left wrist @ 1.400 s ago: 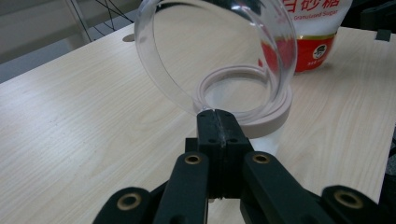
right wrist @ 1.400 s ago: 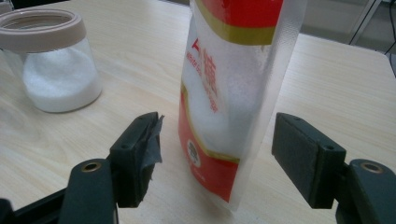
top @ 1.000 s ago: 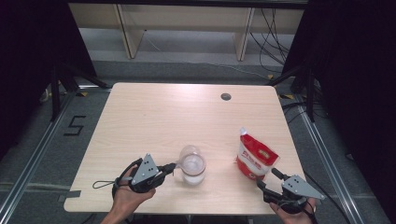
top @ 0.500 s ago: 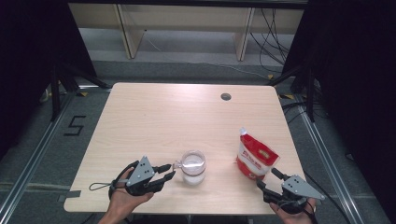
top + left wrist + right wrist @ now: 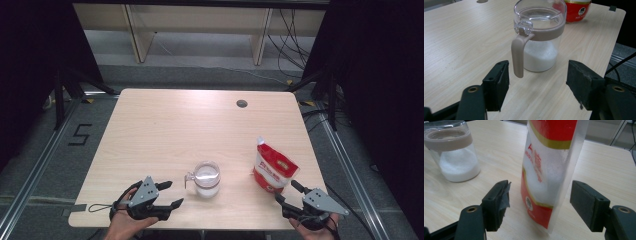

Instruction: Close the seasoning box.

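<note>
Two pairs of black jaws stand wide apart with nothing pressed between them. The left gripper point(image 5: 167, 194), near the table's front edge at the left, has just been opening its jaws; in the left gripper view its pads sit back from the jar's tan handle point(image 5: 518, 58), which hangs between them a little farther off, nearer the left pad, untouched. The right gripper point(image 5: 287, 192), at the near right corner, points at the red and white pouch point(image 5: 272, 169); in the right gripper view the pouch point(image 5: 549, 167) stands upright just ahead of the gap, apart from both pads. The clear jar point(image 5: 207, 178), with its tan band and clear lid point(image 5: 539, 12), stands near the front middle of the wooden table point(image 5: 190, 130) and holds white grains in its lower half; the pouch stands to its right, well apart from it, and seems partly full of the same white stuff. By my reading the jar has been set down and let go, and the work looks like a refill from pouch to jar, with the grasp of the pouch the step in hand. The next move calls for the right gripper to ease forward until the pouch's body lies between the pads, then close gently enough not to crush the soft film or topple it, while the left gripper steadies the jar by its handle or lifts the lid.
</note>
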Available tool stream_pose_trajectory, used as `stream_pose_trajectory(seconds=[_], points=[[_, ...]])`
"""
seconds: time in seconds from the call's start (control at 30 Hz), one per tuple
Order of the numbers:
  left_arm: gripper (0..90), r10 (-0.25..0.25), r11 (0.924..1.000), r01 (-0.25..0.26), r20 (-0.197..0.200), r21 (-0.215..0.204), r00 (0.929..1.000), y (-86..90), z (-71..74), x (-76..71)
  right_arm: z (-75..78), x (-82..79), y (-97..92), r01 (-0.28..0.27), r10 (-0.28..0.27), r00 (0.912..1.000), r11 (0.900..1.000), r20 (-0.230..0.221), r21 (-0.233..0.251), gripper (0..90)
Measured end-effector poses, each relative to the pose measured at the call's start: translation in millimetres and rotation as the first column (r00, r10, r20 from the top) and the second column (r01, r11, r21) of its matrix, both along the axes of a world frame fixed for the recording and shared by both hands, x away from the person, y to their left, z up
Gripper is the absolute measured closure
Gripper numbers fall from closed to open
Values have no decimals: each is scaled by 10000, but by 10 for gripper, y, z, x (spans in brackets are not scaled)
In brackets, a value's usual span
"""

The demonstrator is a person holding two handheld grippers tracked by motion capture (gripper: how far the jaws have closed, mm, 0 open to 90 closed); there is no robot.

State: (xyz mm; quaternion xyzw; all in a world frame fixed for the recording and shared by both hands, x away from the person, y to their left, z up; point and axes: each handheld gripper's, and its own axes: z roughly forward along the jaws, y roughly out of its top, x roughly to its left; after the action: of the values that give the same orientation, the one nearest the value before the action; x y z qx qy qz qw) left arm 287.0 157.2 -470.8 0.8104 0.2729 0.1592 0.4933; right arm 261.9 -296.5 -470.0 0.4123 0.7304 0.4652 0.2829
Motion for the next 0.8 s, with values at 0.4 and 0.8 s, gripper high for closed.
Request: stream_pose_trajectory(seconds=[0.4, 0.8], points=[[272, 361, 9992, -353, -510, 171, 9980, 91, -173, -30, 0, -91, 7, 4, -4, 9999, 10000, -163, -4, 312], [253, 408, 9985, -384, -624, 384, 9972, 140, -217, -86, -46, -112, 30, -243, 244, 9986, 9997, -467, 42, 214]])
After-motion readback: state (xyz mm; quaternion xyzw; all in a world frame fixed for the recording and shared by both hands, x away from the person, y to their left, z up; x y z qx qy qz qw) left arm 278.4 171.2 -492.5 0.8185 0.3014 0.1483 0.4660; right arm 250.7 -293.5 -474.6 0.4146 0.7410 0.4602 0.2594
